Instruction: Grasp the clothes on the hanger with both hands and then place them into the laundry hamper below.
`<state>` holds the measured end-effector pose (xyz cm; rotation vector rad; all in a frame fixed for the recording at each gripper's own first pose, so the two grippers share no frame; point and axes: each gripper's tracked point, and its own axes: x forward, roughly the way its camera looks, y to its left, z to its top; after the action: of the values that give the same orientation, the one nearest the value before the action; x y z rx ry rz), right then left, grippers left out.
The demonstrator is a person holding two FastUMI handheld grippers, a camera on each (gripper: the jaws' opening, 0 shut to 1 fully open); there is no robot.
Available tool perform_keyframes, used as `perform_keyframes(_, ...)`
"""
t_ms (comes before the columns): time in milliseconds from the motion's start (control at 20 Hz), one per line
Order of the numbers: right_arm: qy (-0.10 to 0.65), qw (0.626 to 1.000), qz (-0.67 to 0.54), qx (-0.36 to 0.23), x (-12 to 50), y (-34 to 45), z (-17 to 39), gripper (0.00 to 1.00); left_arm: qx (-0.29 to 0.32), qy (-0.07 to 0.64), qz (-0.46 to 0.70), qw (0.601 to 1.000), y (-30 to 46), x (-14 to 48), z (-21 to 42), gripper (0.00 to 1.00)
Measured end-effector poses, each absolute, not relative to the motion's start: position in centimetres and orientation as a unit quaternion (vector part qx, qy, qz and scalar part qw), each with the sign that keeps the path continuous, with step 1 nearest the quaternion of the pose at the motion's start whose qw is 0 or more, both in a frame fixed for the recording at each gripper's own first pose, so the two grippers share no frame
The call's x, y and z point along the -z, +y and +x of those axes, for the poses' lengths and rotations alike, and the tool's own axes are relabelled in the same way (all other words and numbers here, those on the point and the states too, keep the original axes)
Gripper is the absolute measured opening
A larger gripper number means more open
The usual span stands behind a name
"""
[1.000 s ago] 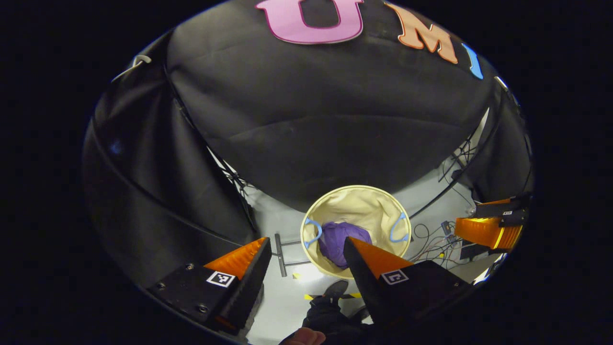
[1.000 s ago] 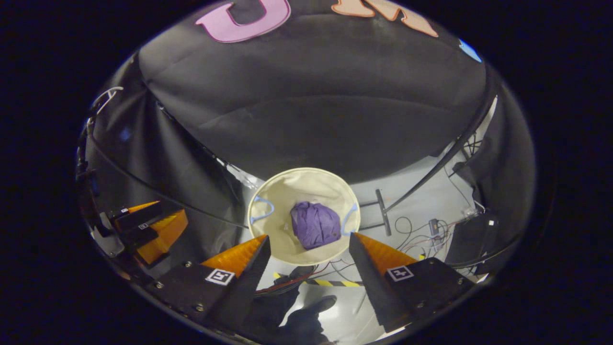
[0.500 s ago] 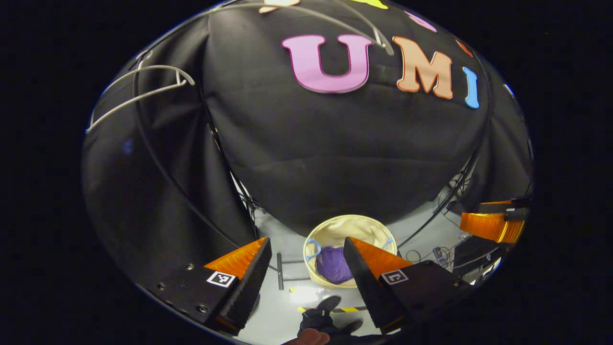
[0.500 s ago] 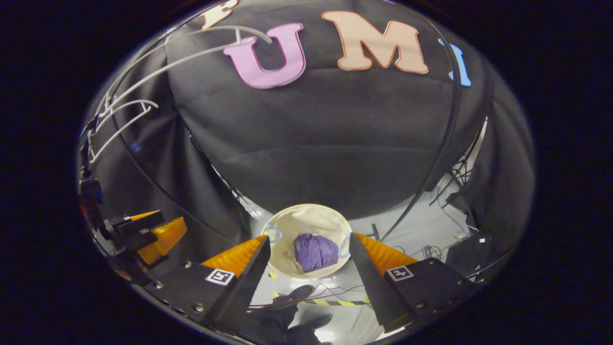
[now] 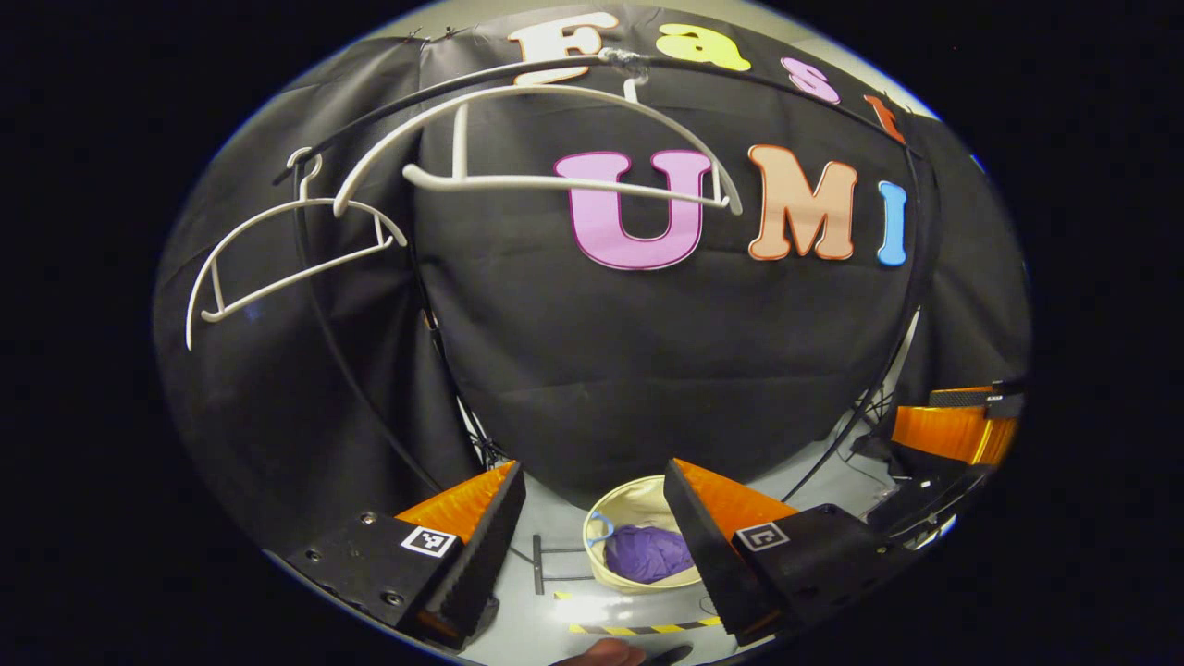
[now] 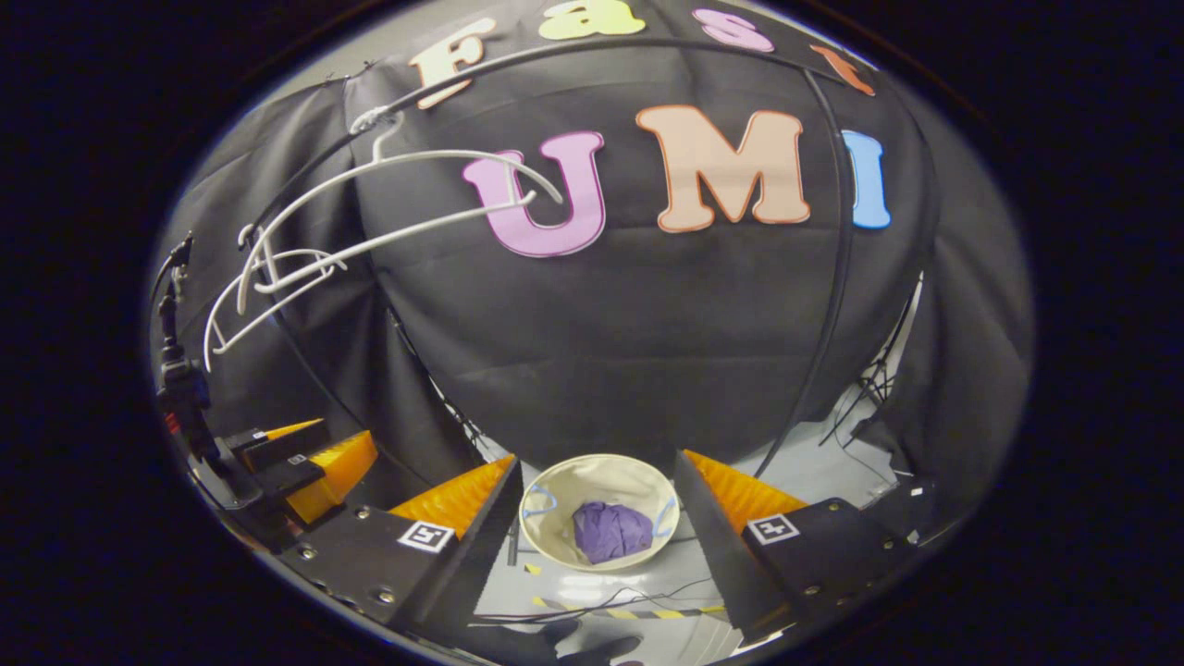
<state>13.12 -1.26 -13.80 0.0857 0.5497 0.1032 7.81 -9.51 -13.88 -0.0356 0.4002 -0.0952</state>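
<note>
- Tilted up compared with a second ago: in both views the hamper (image 5: 622, 504) (image 6: 592, 476) now sits low, near 6 o'clock, where earlier it lay close to the middle.
- Now showing two bare white hangers on the black rail (image 5: 518, 74): the nearer hanger (image 5: 555, 183) around 12 o'clock in the left gripper view, the other hanger (image 5: 277, 250) toward 10 o'clock.
- Purple clothes (image 5: 647, 553) (image 6: 610, 532) lying bunched inside the hamper, clear of both tools.
- Left gripper (image 5: 592, 536) spread wide, nothing between its fingers; seen again at 8 o'clock in the right gripper view (image 6: 287, 458).
- Right gripper (image 6: 597, 532) likewise wide and empty; seen at 4 o'clock in the left gripper view (image 5: 953, 430), jaw gap there not readable.
- Judged from this: drop finished, garment off the hanger and in the hamper, both tools lifting away; task looks complete, with nothing left hanging to fetch.
</note>
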Motion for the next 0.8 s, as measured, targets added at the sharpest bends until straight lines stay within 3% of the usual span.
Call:
perform_keyframes(400,0.250,0.967,0.038,-0.039,8.5,0.1,13.3,0.99,0.065,0.183,-0.025,0.981,-8.2,9.0,8.4,0.94)
perform_keyframes(450,0.247,0.967,0.043,-0.038,8.0,0.2,13.5,0.99,0.066,0.178,-0.026,0.981,-8.0,8.2,8.4,0.97)
perform_keyframes(800,0.195,0.979,0.036,-0.049,4.4,0.5,14.1,0.99,0.055,0.117,-0.027,0.991,-6.1,1.7,8.6,0.94)
